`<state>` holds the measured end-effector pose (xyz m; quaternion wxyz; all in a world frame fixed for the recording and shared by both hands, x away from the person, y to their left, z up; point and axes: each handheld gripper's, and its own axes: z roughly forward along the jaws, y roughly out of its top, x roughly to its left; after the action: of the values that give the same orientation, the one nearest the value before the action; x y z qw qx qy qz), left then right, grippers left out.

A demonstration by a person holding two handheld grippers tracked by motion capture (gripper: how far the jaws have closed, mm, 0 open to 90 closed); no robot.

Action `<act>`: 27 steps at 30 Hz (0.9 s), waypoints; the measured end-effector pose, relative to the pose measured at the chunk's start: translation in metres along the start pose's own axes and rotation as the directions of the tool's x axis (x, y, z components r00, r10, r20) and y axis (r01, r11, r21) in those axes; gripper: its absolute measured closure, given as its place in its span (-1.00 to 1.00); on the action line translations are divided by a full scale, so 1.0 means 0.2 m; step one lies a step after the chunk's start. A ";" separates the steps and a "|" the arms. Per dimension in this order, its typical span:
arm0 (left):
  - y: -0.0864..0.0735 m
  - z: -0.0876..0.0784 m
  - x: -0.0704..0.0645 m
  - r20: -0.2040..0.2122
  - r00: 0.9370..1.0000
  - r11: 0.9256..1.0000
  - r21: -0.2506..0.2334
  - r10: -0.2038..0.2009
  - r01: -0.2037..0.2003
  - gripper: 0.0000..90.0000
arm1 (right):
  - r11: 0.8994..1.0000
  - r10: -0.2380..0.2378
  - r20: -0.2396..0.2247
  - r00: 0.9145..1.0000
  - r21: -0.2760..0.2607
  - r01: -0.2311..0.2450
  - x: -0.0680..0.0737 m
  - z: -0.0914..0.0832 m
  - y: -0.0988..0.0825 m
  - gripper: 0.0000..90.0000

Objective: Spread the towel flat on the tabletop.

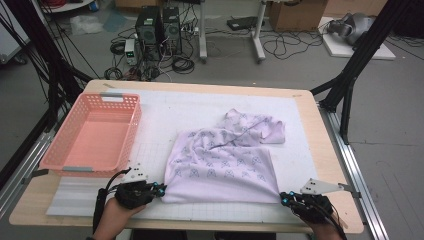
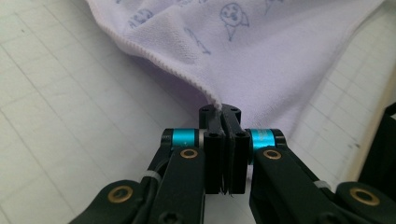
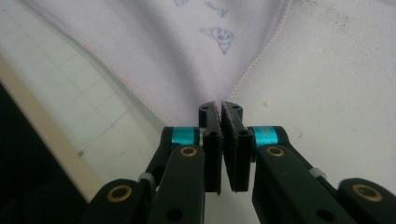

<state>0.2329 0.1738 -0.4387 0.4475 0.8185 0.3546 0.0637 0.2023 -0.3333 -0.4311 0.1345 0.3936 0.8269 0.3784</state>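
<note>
Lilac printed cloth (image 1: 225, 160) is spread on the white gridded mat (image 1: 165, 115) of the table (image 1: 310, 100), its far part bunched. The near left corner is clamped in the left tongs (image 1: 161, 189), the near right corner in the right tongs (image 1: 283, 198); both pairs of jaws are pressed together on the hem. A pink basket (image 1: 92, 132) is set to the left, apart from the cloth.
</note>
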 end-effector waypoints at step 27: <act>0.15 0.07 0.13 -0.100 0.988 0.982 -0.159 -0.116 0.099 -0.08 | 0.995 0.010 0.154 0.988 -0.098 0.005 0.01 0.12 0.16 0.18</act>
<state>0.2745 0.1697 -0.4294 0.4921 0.7565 0.4162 0.1108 0.2311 -0.3061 -0.4239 0.2167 0.4155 0.7940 0.3872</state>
